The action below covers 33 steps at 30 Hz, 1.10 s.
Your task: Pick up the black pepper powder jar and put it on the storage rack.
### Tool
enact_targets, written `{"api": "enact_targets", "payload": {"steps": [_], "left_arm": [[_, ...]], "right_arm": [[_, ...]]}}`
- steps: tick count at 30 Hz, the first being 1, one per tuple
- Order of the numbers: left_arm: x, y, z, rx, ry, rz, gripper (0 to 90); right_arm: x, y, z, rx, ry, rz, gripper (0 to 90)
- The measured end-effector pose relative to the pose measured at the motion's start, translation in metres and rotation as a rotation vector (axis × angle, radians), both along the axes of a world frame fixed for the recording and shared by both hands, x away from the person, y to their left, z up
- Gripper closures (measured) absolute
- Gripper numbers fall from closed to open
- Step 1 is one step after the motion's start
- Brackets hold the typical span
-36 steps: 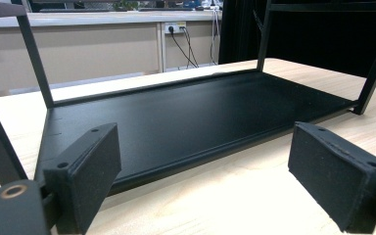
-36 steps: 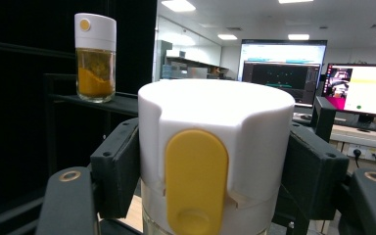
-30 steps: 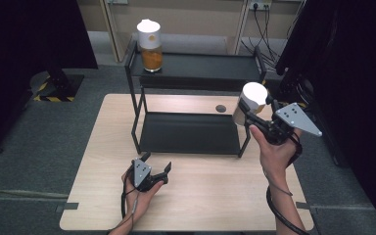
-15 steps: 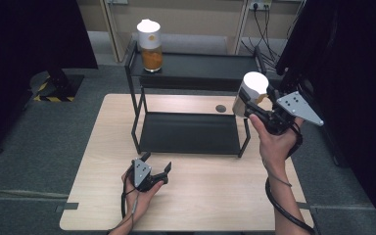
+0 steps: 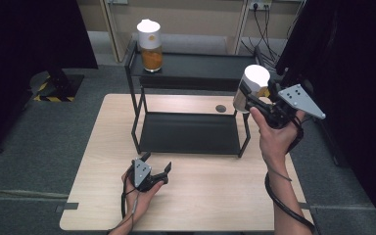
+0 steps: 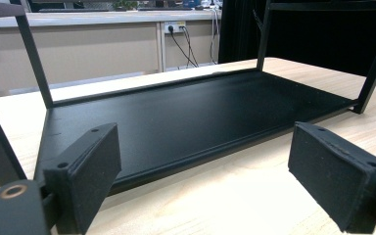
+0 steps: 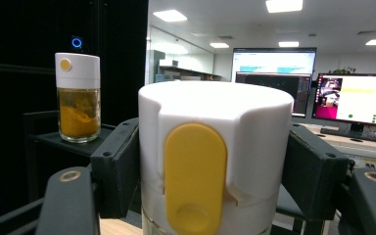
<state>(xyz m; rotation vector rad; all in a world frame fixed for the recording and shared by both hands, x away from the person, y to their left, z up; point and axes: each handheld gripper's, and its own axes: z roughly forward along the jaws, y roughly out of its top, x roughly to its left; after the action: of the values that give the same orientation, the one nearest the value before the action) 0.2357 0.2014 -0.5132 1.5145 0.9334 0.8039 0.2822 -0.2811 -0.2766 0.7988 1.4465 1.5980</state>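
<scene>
Fingers: right gripper [image 5: 247, 95] pinching white-lidded jar [image 5: 250, 88], aloft at shelf rack's [image 5: 191, 132] 2 o'clock; left gripper [image 5: 157, 166] spread, resting on table [image 5: 215, 196] at rack's 7 o'clock. Second jar [image 5: 150, 45]: top shelf, 11 o'clock.

Black hand-held gripper [image 5: 248, 98] with grey triangular plate.

Matt black metal rack [image 5: 186, 132]; pale wood table [image 5: 215, 196]
</scene>
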Motion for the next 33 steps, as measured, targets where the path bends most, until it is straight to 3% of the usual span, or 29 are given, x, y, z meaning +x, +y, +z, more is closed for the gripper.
{"api": "enact_targets", "payload": {"steps": [33], "left_arm": [[0.0, 0.0, 0.0, 0.001, 0.002, 0.0, 11.8]], "right_arm": [[0.02, 0.01, 0.036, 0.016, -0.008, -0.044, 30.9]]}}
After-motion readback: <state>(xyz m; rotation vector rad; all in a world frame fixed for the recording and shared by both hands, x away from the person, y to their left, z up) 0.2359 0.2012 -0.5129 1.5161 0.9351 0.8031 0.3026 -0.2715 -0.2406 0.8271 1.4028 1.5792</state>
